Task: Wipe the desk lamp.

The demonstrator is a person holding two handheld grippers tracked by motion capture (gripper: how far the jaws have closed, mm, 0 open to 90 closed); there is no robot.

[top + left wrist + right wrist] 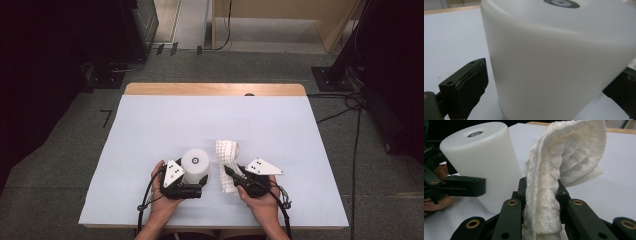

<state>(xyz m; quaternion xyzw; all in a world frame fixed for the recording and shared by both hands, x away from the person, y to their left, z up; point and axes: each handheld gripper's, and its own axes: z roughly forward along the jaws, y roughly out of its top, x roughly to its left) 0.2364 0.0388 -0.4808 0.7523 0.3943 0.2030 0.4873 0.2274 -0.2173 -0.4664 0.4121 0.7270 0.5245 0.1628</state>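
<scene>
Both grippers grip: cylinder (195,166) (left), cloth (227,162).

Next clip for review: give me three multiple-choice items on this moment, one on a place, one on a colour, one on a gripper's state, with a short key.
1. Where does the white cylinder stand on the table?
A. at the far edge
B. near the person's edge, between the jaws of the left gripper
C. on the floor

2. What colour is the cloth?
A. white
B. red
C. dark blue

3. How does the right gripper stand?
A. wide open over the bare table
B. shut on the cylinder
C. shut on the cloth

Key: B, the high view shows the cylinder near the hands, a jaw at each side. A, the waffle-textured fabric is white. C, the right gripper view shows the folded cloth pinched between the jaws.
</scene>
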